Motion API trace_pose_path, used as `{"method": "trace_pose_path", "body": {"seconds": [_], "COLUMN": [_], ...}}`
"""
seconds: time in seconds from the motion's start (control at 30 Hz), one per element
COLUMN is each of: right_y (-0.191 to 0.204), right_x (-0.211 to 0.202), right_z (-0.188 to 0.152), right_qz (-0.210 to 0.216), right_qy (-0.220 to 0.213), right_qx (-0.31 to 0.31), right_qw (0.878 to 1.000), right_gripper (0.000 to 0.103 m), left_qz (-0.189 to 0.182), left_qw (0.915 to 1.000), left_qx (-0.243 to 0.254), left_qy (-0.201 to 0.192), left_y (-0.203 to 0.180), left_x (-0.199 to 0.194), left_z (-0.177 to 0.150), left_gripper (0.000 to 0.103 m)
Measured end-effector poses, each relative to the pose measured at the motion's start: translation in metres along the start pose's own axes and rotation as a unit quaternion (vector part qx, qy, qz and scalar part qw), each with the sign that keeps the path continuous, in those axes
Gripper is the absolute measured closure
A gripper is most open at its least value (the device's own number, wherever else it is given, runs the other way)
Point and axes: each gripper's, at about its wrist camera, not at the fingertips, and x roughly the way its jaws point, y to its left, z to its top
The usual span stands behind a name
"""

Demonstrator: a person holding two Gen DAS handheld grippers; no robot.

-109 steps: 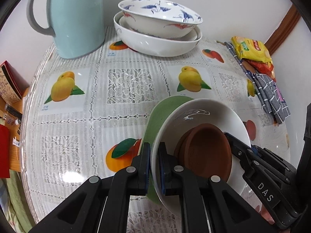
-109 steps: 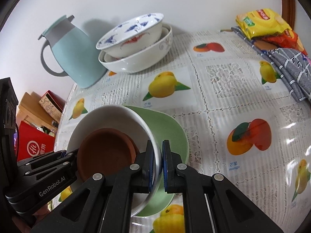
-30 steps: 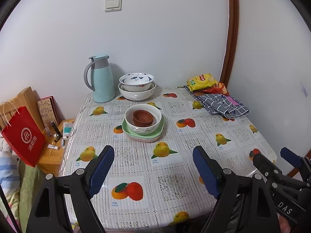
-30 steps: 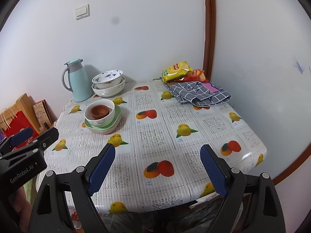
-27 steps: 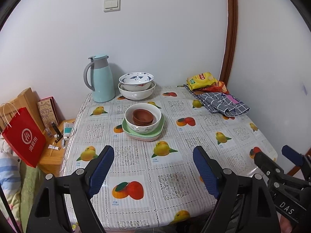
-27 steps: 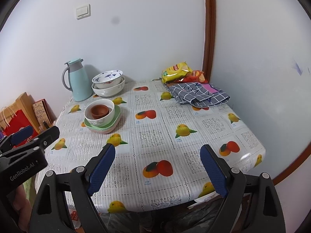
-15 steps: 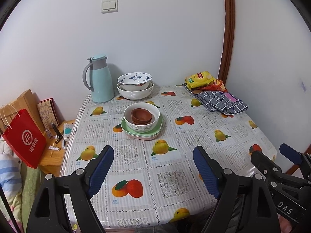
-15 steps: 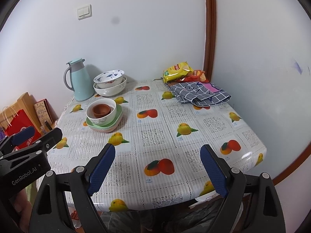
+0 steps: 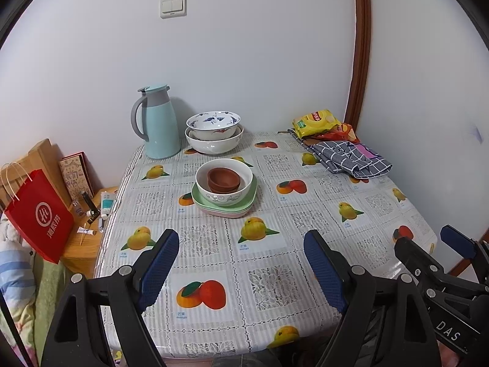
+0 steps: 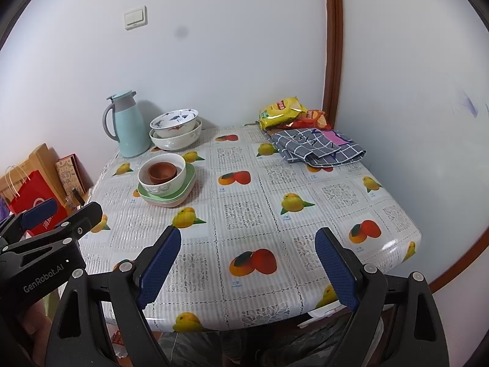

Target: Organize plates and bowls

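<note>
The brown bowl (image 9: 223, 179) sat nested in the white bowl (image 9: 224, 195) on the green plate (image 9: 243, 205), mid-table (image 9: 305, 214), apparently stacked to save room. Both the left gripper (image 9: 241, 263) and right gripper (image 10: 248, 263) hung wide and empty, well back; seconds earlier each had pinched the white bowl's rim.

- Plain pale white walls (image 9: 259, 46) meet in a corner, with a brown wooden trim strip (image 9: 360, 46) running up it.
- A white double light switch (image 9: 173, 6) sits high on the wall.
- The worktop (image 9: 275, 244) wears a glossy fruit-printed plastic cloth.
- A low wooden side cabinet (image 9: 82, 250) stands just beside the worktop's left edge.
</note>
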Motion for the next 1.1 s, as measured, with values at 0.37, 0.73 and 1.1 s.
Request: {"method": "trace_pose_path", "body": {"seconds": [0.37,0.73,1.1], "right_y": [0.0012,0.0009,0.0025], "right_x": [-0.0005,-0.0004,-0.0015], "right_z": [0.0004,0.0007,0.0014], "right_qz": [0.001,0.000,0.000], "right_qy": [0.000,0.000,-0.001], "right_qx": [0.001,0.000,-0.001], "right_qw": [1.000,1.000,1.000], "right_gripper": [0.014,0.014,0.014], "left_qz": [0.001,0.003,0.003], "left_qw": [1.0000,1.0000,1.0000], "left_qx": [0.003,0.005,0.005], "left_qy": [0.002,0.002,0.002], "left_y": [-0.0012,-0.0024,-0.0019], "left_x": [0.0015,0.0011,0.0009], "left_z": [0.0003,0.0004,0.0006], "left_gripper": [0.020,0.020,0.020]}}
